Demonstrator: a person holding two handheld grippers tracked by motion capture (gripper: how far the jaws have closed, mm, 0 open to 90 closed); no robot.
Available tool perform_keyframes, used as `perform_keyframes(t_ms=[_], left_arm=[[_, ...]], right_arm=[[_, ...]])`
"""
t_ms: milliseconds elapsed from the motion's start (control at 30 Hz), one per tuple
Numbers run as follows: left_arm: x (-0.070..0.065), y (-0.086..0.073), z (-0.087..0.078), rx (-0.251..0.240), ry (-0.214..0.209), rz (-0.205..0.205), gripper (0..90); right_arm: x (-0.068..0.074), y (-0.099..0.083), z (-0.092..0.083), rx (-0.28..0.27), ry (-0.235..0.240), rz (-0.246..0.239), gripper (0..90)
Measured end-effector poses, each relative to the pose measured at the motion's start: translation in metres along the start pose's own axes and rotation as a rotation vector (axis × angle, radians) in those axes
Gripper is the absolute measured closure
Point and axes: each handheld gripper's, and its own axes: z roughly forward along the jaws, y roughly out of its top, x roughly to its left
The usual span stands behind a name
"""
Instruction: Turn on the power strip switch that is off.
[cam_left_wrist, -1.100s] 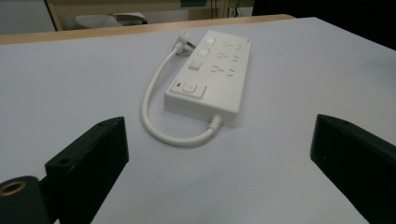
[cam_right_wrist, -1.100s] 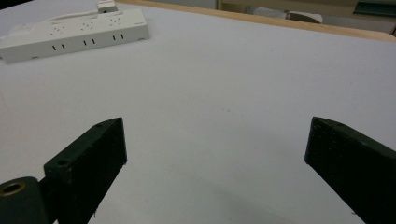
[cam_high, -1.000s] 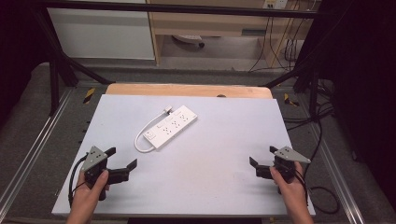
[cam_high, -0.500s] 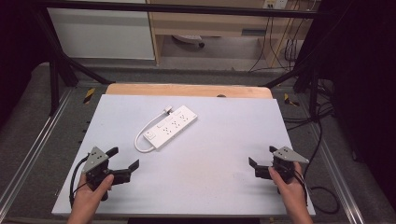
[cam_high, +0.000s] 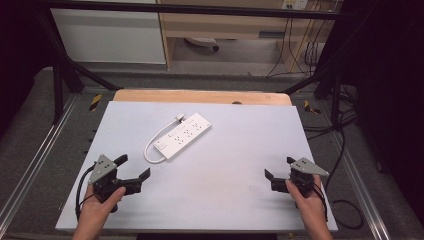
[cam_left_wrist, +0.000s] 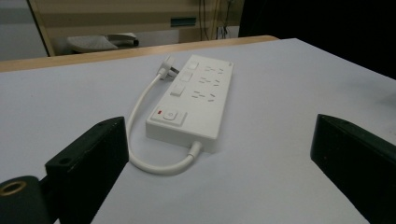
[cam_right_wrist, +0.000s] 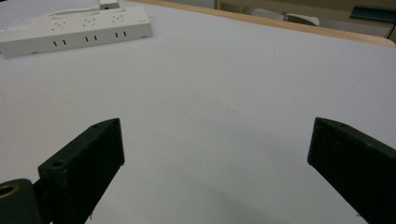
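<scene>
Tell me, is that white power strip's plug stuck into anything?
No. The power strip lies flat; its plug rests loose on the table beside it.

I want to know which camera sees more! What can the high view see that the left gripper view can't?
High view alone: both hands, the left gripper and right gripper, open and apart, and the whole pale grey tabletop.

Left gripper view alone: the white rectangular power strip's red light and switch up close.

Both: the power strip, its short white cable looping round to the plug beside it, and the wooden table edge.
</scene>
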Motion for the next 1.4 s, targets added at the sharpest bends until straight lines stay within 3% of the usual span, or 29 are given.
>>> perform_keyframes(t_ms=[133,167,333,567,867,1200,1400], left_arm=[[-0.003,0.006,0.006,0.001,0.006,-0.007,5.4],[-0.006,0.011,0.010,0.001,0.005,0.015,5.4],[-0.009,0.020,0.022,0.015,0.011,0.022,5.7],[-0.006,0.037,0.037,0.021,0.008,0.014,5.8],[-0.008,0.052,0.057,0.050,0.001,0.064,6.4],[-0.016,0.061,0.076,0.052,-0.028,0.052,6.5],[-0.013,0.066,0.089,0.052,-0.026,0.043,6.8]], right_arm=[[0.001,0.001,0.000,-0.002,0.004,0.002,4.3],[0.002,0.001,0.001,-0.001,0.007,0.009,4.3],[0.003,0.000,0.001,0.008,0.012,0.036,4.5],[0.004,0.001,0.001,0.004,0.026,0.019,3.8],[0.005,0.001,0.001,0.007,0.029,0.013,3.6],[0.011,0.002,0.004,0.022,0.042,-0.007,3.7],[0.019,0.002,0.008,0.035,0.040,-0.024,3.6]])
